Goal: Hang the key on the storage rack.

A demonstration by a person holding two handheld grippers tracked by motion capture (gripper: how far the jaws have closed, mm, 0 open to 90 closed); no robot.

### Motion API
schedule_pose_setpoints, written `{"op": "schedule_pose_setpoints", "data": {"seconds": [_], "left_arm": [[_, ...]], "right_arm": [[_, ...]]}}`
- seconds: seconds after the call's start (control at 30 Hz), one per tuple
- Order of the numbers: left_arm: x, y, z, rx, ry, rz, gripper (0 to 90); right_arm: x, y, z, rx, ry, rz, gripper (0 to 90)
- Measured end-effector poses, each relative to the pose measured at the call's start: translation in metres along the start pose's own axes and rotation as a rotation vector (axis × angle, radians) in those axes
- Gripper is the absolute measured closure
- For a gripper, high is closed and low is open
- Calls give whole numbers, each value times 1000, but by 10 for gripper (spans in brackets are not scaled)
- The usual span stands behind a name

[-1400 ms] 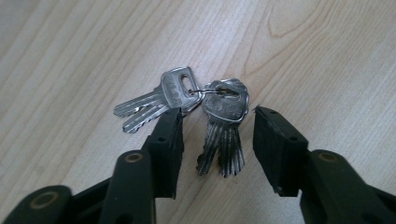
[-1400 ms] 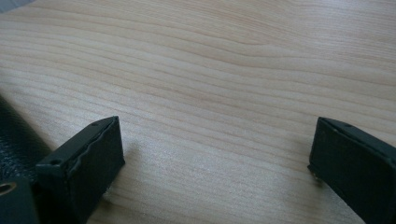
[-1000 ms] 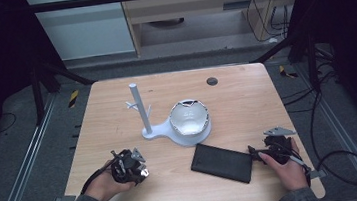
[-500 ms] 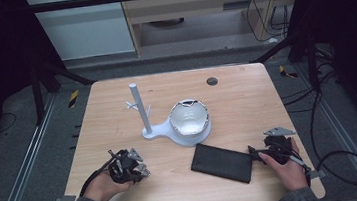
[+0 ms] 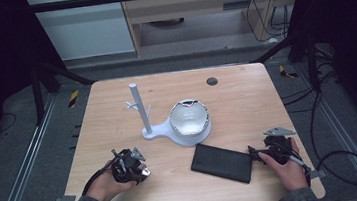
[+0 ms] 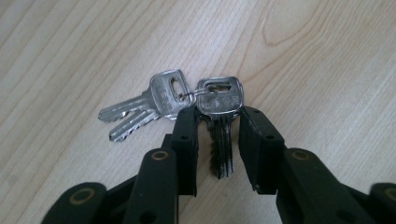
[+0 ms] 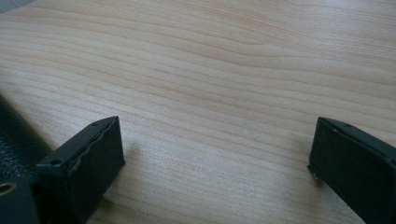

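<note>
Since the earlier frames the left hand-held gripper (image 6: 217,128) has kept its place at the near left of the worktop (image 5: 246,93), and its jaws have just been opening a little; the right hand-held gripper (image 5: 267,152) and everything else on the wood lie as they did.

In the left gripper view a bunch of silver keys (image 6: 177,100) on a thin ring lies flat on the worktop. One key (image 6: 219,100) has its head just past the jaw tips and its blade running back between the two black jaws. The jaws stand a narrow way apart, with a strip of wood showing on the right of the blade, so they straddle the key without pinching it. Two more keys (image 6: 140,109) fan out to the left of the jaws, their tips pointing left and slightly near.

In the high view the left hand-held gripper sits in the person's left hand (image 5: 106,186), near the front left edge. To its right, past the middle of the worktop, lies a flat black case (image 5: 222,163), set at a slant. The right hand-held gripper rests just beside the case's right end, held by the right hand (image 5: 288,169); in the right gripper view its jaws are spread wide over bare wood with nothing between them.

Farther back, near the middle, stands a white stand with an upright post (image 5: 140,109), and on its base a white bowl-shaped piece (image 5: 190,119). A small dark round spot (image 5: 211,81) sits at the far side.
</note>
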State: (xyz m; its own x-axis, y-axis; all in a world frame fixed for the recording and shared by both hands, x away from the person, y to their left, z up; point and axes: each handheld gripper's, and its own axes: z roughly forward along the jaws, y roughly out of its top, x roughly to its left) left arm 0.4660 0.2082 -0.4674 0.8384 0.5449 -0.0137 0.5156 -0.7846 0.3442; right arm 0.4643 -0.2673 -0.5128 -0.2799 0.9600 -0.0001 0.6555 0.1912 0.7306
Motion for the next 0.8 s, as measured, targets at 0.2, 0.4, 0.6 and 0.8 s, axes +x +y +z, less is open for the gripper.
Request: {"op": "schedule_pose_setpoints", "data": {"seconds": [0.2,0.4,0.6,0.8], "left_arm": [[0,2,0,14,-20,-1,801],[-1,0,-1,-16,-2,-17,803],[-2,1,-10,-31,14,-21,803],[-2,5,-12,-33,20,-25,803]], "right_arm": [[0,0,0,0,0,0,33],[0,0,0,0,0,0,32],[0,0,0,0,0,0,32],[0,0,0,0,0,-2,33]]}}
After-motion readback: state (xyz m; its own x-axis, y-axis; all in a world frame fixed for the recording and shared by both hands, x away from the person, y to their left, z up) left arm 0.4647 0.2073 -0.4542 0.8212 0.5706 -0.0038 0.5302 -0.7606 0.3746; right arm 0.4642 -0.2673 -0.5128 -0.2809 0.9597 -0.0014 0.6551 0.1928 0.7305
